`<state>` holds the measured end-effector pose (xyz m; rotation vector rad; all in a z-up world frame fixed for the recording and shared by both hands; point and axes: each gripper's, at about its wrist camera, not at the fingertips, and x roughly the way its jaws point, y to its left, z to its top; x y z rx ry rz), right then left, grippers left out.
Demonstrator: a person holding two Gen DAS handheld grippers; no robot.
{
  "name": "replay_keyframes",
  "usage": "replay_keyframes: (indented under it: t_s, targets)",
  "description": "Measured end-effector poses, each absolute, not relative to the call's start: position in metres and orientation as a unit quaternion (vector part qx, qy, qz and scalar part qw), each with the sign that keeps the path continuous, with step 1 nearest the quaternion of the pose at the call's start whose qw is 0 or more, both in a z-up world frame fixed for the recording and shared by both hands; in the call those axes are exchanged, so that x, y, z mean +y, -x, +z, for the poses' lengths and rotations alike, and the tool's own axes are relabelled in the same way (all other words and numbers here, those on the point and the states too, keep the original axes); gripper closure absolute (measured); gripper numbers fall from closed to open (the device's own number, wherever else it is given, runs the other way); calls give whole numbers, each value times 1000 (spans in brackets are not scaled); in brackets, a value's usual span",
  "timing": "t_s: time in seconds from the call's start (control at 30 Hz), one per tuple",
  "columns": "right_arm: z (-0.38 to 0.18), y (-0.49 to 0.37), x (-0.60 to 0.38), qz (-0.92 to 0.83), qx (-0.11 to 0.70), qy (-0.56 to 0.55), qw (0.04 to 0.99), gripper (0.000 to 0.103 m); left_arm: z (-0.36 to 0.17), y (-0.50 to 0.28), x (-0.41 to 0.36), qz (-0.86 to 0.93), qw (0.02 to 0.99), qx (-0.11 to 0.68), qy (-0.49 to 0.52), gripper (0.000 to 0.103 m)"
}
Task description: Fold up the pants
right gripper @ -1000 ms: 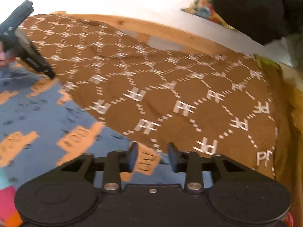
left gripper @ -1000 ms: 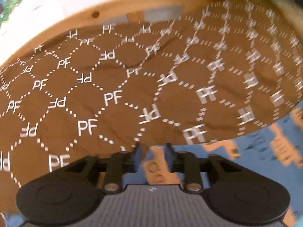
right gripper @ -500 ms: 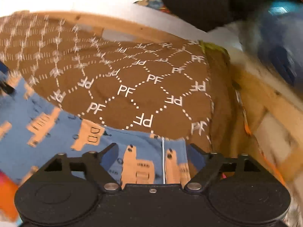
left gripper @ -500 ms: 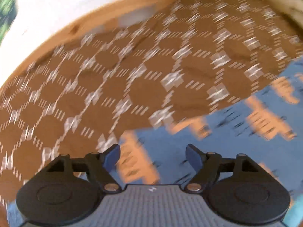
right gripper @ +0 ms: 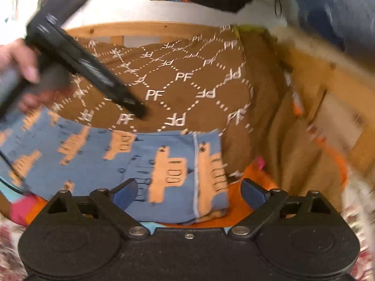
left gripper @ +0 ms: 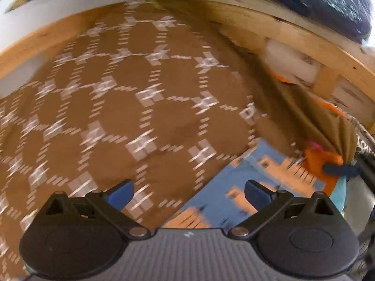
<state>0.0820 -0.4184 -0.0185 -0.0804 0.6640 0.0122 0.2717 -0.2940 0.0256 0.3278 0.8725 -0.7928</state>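
While my left gripper (left gripper: 188, 190) hangs with its blue-tipped fingers spread wide and nothing between them, its camera looks down on the brown blanket printed with a white diamond grid (left gripper: 131, 107), blurred here. At the lower right of that view, the blue pants patterned with orange shapes (left gripper: 234, 187) lie on the blanket, one edge running under my right fingertip. A light wooden frame (left gripper: 304, 39) curves along the far side, and a scrap of orange cloth (left gripper: 321, 161) sits just beyond the pants.

Through the right wrist camera, my right gripper (right gripper: 189, 190) is likewise spread apart and holds nothing. The blue pants (right gripper: 131, 161) lie flat just ahead of its fingers, stretching off to the left, with a pale seam running down the near right part. They rest on the brown blanket (right gripper: 199, 82), whose white letters read PF. Orange cloth (right gripper: 236, 201) shows under the pants' near right corner. My left hand (right gripper: 16, 70) grips the other tool at upper left, its black body slanting down over the blanket. The wooden frame (right gripper: 145, 27) borders the far edge.
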Motion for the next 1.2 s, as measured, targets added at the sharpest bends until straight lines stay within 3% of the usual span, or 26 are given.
replay_keyframes:
  t_s: [0.27, 0.37, 0.57, 0.73, 0.8, 0.93, 1.0, 1.07, 1.2]
  targets:
    - [-27, -85, -446, 28, 373, -28, 927, 20, -12, -269, -362, -389, 792, 413, -224, 0]
    - [-29, -83, -452, 31, 379, -61, 923, 36, -24, -267, -366, -377, 792, 416, -239, 0]
    - [-32, -78, -475, 3, 365, -179, 914, 54, -13, -266, -349, -373, 802, 423, -198, 0]
    - [-39, -74, -490, -38, 352, -267, 896, 85, 12, -266, -335, -386, 800, 444, -119, 1]
    - [-39, -70, -490, -45, 346, -276, 896, 88, 20, -267, -342, -382, 796, 460, -95, 2]
    - [-26, -69, -458, -34, 327, -172, 929, 88, 30, -271, -354, -387, 774, 498, -61, 7]
    - [-19, -68, -435, -23, 312, -97, 945, 88, 29, -272, -359, -380, 757, 529, -50, 24]
    - [-16, -66, -414, -12, 300, -28, 953, 88, 27, -275, -365, -371, 744, 553, -48, 29]
    - [-17, -62, -387, 7, 291, 48, 956, 88, 19, -279, -373, -361, 733, 575, -44, 30]
